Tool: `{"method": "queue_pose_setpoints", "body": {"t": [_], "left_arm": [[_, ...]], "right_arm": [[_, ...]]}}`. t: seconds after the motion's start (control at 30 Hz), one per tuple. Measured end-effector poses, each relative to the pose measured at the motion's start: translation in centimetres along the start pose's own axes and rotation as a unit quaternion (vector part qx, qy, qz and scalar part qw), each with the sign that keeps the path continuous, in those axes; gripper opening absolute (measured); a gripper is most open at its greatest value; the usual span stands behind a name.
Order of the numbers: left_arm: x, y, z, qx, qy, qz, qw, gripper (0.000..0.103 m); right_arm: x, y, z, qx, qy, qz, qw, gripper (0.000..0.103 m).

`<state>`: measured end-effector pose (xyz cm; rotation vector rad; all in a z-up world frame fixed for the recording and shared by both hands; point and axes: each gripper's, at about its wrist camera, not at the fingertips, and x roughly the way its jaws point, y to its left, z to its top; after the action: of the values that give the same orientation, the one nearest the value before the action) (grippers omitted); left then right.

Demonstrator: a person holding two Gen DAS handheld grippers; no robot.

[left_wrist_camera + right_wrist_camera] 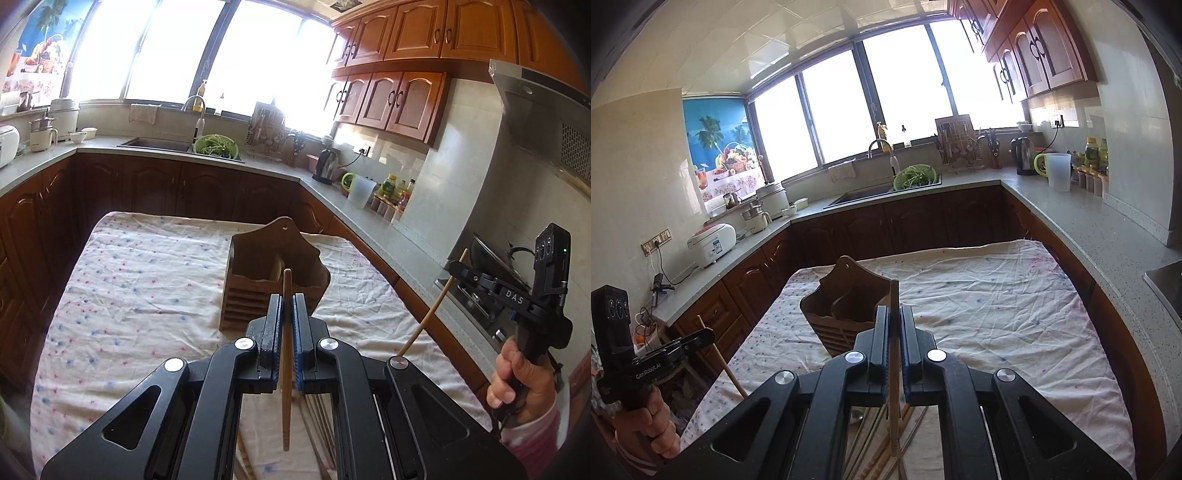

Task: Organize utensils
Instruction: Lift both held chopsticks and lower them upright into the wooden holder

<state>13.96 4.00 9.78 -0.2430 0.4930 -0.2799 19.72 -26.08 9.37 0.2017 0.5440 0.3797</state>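
A brown wooden utensil holder (275, 275) with two compartments stands on the cloth-covered table (140, 280); it also shows in the right wrist view (846, 306). My left gripper (287, 301) is shut on a wooden chopstick (286, 354), held upright just in front of the holder. My right gripper (894, 314) is shut on another wooden chopstick (894, 369), also upright near the holder. The right gripper also shows at the right of the left wrist view (461, 271) with its chopstick (432, 310). Several loose chopsticks (882, 443) lie on the cloth below both grippers.
The table is flanked by a grey counter (369, 218) with a kettle (327, 164), a jug and bottles. A sink (159, 144) with a green colander (216, 146) is at the back. A stove (491, 280) sits to the right.
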Motion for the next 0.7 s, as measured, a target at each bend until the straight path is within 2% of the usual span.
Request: {"method": "queue_pose_setpoints", "body": {"t": [0.7], "left_arm": [[1.4,1.5,8.2,-0.001,-0.098,0.010,0.9951,0.004]], "right_arm": [[3.3,1.8,6.3,0.011,-0.073,0.025,0.997,0.005]]}}
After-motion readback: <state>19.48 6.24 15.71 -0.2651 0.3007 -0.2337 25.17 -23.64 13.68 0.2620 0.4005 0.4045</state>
